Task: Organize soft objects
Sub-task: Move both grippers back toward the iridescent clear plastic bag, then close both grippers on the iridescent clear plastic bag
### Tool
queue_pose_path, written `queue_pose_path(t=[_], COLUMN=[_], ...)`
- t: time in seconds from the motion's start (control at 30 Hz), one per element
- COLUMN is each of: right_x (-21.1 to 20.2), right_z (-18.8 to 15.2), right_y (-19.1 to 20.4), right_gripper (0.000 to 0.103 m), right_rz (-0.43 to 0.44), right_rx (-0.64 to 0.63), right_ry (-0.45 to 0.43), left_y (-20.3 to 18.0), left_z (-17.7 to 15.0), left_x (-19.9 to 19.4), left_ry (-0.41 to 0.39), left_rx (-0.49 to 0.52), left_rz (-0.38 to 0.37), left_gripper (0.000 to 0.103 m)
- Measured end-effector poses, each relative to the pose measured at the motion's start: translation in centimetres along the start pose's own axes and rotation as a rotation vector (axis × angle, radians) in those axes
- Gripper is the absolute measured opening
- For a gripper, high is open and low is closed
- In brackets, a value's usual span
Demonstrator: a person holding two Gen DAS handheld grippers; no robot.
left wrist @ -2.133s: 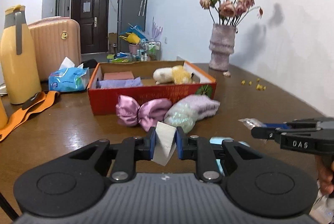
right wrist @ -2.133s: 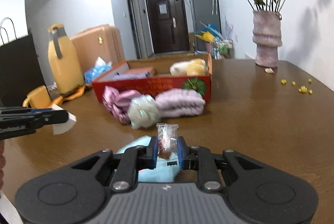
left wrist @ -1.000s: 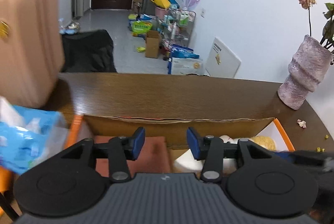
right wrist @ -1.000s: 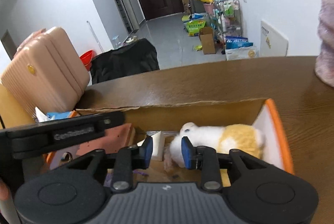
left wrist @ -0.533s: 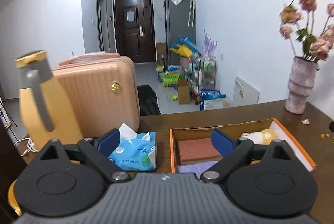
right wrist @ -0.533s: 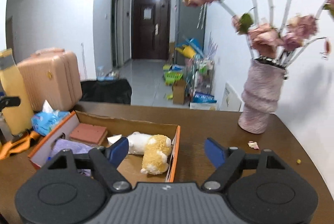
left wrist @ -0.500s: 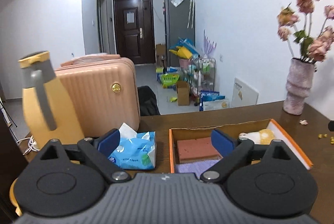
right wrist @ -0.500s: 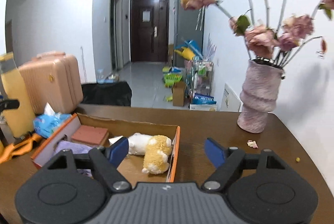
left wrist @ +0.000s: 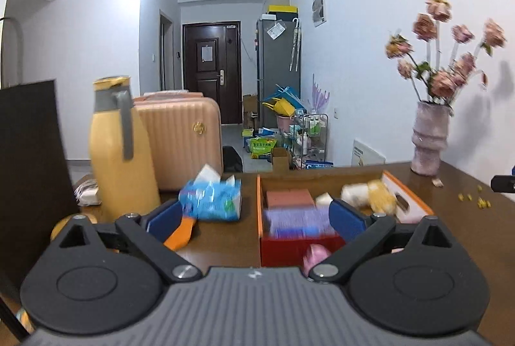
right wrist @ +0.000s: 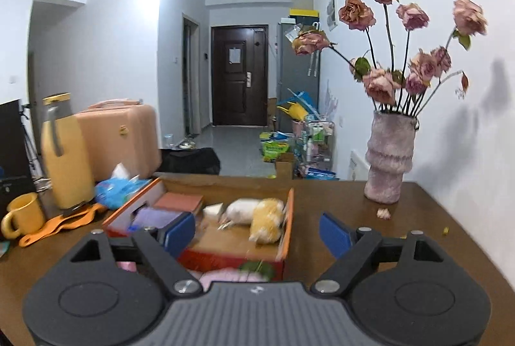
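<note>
- The left claw (left wrist: 254,218) stands spread wide with nothing between its blue pads; its jaws have just been opening.
- The right claw (right wrist: 257,235) is likewise spread and empty, its jaws also having just been opening.
- The landmark is the red box (right wrist: 231,255) with orange walls, sitting on the brown counter (right wrist: 428,223).
- Inside the box lie a white-and-yellow plush toy (right wrist: 257,215) toward its right end, a small white wedge (right wrist: 213,210) just left of the toy, a reddish-brown block (right wrist: 178,202) at the back left, and a purple cloth (right wrist: 154,217) in front of that block.
- Against the box's front wall, outside it, a pink soft item (right wrist: 225,276) and a pink bow (left wrist: 315,252) show partly (both mostly hidden by the claw bodies).
- Left of the box sit a blue tissue pack (left wrist: 210,197), a yellow jug (left wrist: 120,149) and an orange strap (right wrist: 61,223); a yellow mug (right wrist: 22,215) stands farther left.
- Right of the box, well apart, stands a pinkish vase (right wrist: 388,162) of dried roses, a fallen petal (right wrist: 383,213) at its foot.
- Behind the jug, off the counter, stands a peach suitcase (left wrist: 183,139).
</note>
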State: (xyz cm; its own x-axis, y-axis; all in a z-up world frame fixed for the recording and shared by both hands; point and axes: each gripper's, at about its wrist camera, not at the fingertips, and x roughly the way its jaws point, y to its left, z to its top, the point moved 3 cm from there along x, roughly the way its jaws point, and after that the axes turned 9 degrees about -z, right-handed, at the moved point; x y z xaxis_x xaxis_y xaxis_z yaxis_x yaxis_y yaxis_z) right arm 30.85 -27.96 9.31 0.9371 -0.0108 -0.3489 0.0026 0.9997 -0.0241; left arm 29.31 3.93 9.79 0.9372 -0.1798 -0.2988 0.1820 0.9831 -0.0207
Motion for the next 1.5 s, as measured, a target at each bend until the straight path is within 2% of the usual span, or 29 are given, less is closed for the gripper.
queue_pose_path(t=[0.1, 0.33, 0.47, 0.6, 0.83, 0.87, 0.93, 1.0, 1.07, 1.27, 1.3, 1.37, 1.43, 1.47, 1.5], right_x=[-4.1, -12.7, -13.9, -13.1, -9.0, -8.2, -6.1, -4.1, -1.6, 6.8, 8.2, 10.9, 13.6, 14.4, 15.1], right_z=[-4.2, -13.3, -15.1, -15.5, -15.6, -15.3, -14.4, -13.3, -12.0, -8.6, -8.3, -8.0, -8.2, -8.6, -9.0], right_y=[0.6, 3.1, 3.3, 3.3, 2.5, 2.3, 2.1, 2.2, 2.3, 3.1, 3.1, 3.1, 2.9, 2.8, 2.9], right_gripper=[0.084, 0.084, 0.084, 0.084, 0.08, 0.078, 0.076, 0.071, 0.07, 0.058, 0.055, 0.047, 0.044, 0.044, 0.044], right_rz=[0.042, 0.111, 0.137, 0.109, 0.113, 0.119, 0.139, 0.151, 0.17, 0.217, 0.227, 0.244, 0.275, 0.292, 0.305], right_rx=[0.006, -0.003, 0.031, 0.051, 0.115, 0.121, 0.137, 0.143, 0.137, 0.132, 0.143, 0.177, 0.23, 0.252, 0.273], right_ry=[-0.011, -0.005, 0.026, 0.035, 0.092, 0.1, 0.114, 0.125, 0.128, 0.175, 0.192, 0.24, 0.297, 0.319, 0.344], left_y=[-0.9, -3.4, -4.0, -4.6, -5.8, -5.9, -6.2, -6.5, -6.9, -9.1, -9.4, -9.7, -9.6, -9.6, -9.5], left_z=[-3.9, -11.7, -13.0, -12.8, -12.8, -12.5, -11.7, -10.9, -9.9, -8.1, -8.0, -8.1, -8.5, -8.8, -9.0], left_x=[-3.8, -11.3, -12.2, -11.2, -6.9, -6.2, -4.1, -1.8, 1.2, 9.7, 11.0, 13.2, 15.0, 15.8, 16.4], left_ry=[0.003, -0.015, 0.012, 0.013, 0.089, 0.094, 0.112, 0.141, 0.174, 0.245, 0.254, 0.285, 0.316, 0.332, 0.338], left_rx=[-0.007, 0.011, 0.022, 0.032, 0.027, 0.021, -0.013, -0.049, -0.079, -0.083, -0.076, -0.084, -0.091, -0.1, -0.109], left_rz=[-0.042, -0.056, -0.072, -0.064, -0.108, -0.121, -0.152, -0.198, -0.242, -0.367, -0.393, -0.397, -0.42, -0.434, -0.449], left_gripper=[0.1, 0.102, 0.102, 0.102, 0.101, 0.098, 0.085, 0.067, 0.058, 0.055, 0.054, 0.05, 0.05, 0.047, 0.037])
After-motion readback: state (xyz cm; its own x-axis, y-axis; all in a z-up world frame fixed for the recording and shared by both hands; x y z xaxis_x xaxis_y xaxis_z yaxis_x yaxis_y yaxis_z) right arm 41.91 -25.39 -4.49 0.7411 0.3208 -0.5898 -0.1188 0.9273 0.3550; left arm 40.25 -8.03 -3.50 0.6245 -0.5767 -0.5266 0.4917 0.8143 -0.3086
